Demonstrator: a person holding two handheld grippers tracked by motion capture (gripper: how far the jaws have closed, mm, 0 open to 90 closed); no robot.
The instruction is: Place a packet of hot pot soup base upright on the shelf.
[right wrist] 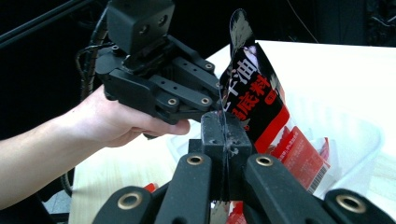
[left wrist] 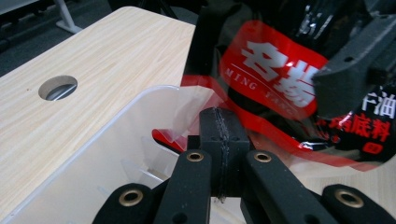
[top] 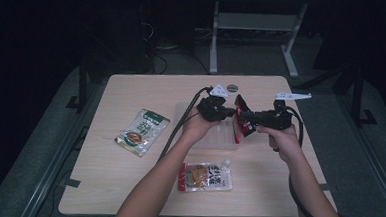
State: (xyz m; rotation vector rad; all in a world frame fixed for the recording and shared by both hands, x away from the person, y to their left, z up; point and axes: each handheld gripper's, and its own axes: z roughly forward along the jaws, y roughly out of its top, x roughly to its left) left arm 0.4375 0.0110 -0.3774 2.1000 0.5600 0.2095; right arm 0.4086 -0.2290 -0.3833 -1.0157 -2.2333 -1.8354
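Above the clear tray (top: 219,140) at table centre, both grippers pinch one red-and-black pouch (top: 241,122) between them. The left gripper (top: 226,111) has its jaws closed flat on the pouch's film edge, seen in the left gripper view as the pads meeting with the thin plastic caught in the seam. The right gripper (top: 248,120) is likewise clamped tight on the pouch's other edge (right wrist: 223,122); the right gripper view shows the film running up from its closed pads. The pouch (right wrist: 261,98) hangs with its long axis nearly upright, top at about 12 o'clock, bottom toward 5 o'clock, right over the tray's open well (left wrist: 116,154). Neither hand is nearer; they share it, left at 9 o'clock of the pouch, right at 3. Lowering it straight down looks like the next move. Two other pouches lie on the table (top: 132,90): a green one (top: 142,132) at 9 o'clock of the tray, an orange one (top: 205,177) at 6 o'clock.
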